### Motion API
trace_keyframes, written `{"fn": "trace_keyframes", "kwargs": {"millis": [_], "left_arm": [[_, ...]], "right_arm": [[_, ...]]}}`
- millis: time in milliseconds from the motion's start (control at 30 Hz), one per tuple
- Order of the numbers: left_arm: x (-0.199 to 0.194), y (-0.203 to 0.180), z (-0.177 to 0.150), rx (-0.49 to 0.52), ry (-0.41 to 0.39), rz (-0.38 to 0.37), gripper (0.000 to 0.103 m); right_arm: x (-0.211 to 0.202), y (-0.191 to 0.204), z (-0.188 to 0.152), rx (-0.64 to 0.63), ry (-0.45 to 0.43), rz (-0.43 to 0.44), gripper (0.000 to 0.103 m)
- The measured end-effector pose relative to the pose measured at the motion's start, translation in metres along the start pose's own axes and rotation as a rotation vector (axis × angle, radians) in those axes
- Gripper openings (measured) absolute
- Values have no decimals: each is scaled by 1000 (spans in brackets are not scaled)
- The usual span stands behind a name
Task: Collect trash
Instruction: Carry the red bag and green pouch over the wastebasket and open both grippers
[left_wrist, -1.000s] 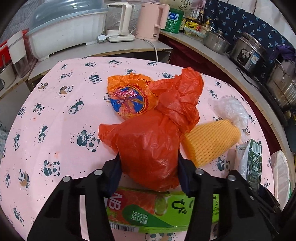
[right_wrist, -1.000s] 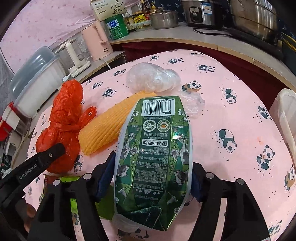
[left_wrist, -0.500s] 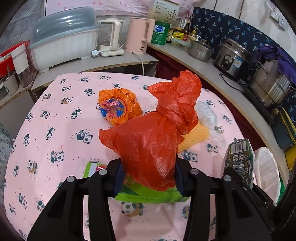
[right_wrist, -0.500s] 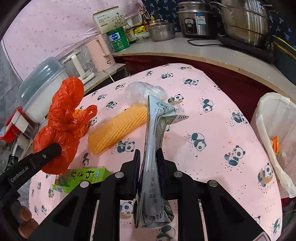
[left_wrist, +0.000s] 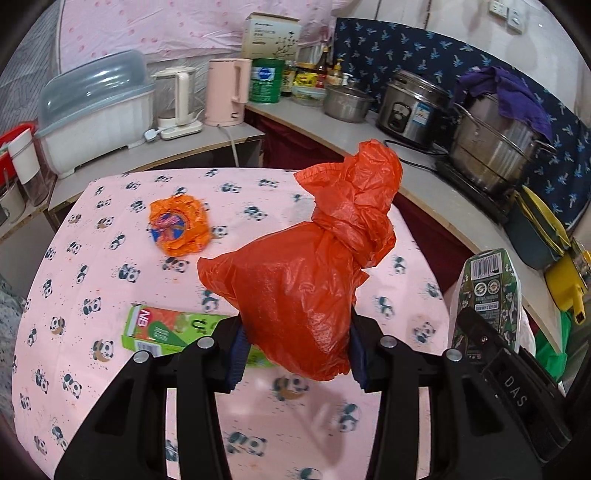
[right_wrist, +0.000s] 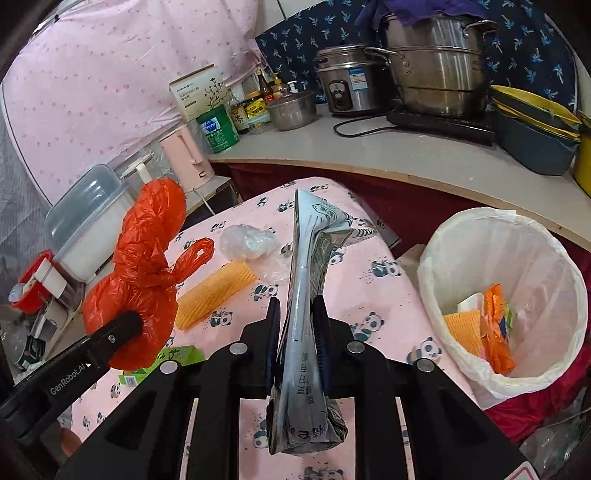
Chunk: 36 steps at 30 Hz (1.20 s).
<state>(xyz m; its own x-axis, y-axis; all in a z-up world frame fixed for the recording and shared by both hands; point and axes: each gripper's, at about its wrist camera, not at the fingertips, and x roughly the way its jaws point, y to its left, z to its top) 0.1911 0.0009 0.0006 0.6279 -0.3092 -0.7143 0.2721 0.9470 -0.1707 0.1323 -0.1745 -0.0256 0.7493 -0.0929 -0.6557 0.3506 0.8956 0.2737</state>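
My left gripper (left_wrist: 295, 350) is shut on a knotted orange plastic bag (left_wrist: 306, 280) and holds it above the pink panda tablecloth (left_wrist: 92, 295); the bag also shows in the right wrist view (right_wrist: 144, 280). My right gripper (right_wrist: 298, 347) is shut on a flattened green carton (right_wrist: 306, 295), held edge-on above the table; the carton also shows in the left wrist view (left_wrist: 487, 295). A white-lined trash bin (right_wrist: 506, 295) stands right of the table with wrappers inside.
On the table lie an orange snack wrapper (left_wrist: 179, 225), a green box (left_wrist: 166, 328), a yellow foam net (right_wrist: 214, 291) and a clear plastic wad (right_wrist: 247, 242). Counters behind hold a pink kettle (left_wrist: 225, 92), pots (right_wrist: 436, 62) and a rice cooker (left_wrist: 410, 103).
Both grippers have risen from the table with their loads. The right gripper closed on the carton, turned it edge-on, and swung right so the trash bin came into view.
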Motion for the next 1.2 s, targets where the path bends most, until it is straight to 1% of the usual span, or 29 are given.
{"fn": "trace_keyframes", "kwargs": {"millis": [200, 333, 733, 933, 1200], "left_arm": [[-9, -44, -7, 60, 0, -27, 42], [-10, -74, -13, 91, 17, -57, 42], [2, -180, -36, 246, 60, -147, 42], [16, -216, -42, 285, 100, -181, 42], [36, -239, -47, 319, 138, -190, 43]], "right_arm": [[-29, -41, 4, 45, -42, -20, 17], [-44, -73, 7, 87, -65, -37, 17], [-75, -162, 12, 193, -112, -128, 17], [-78, -195, 11, 233, -117, -166, 17], [-72, -213, 12, 256, -112, -185, 17]]}}
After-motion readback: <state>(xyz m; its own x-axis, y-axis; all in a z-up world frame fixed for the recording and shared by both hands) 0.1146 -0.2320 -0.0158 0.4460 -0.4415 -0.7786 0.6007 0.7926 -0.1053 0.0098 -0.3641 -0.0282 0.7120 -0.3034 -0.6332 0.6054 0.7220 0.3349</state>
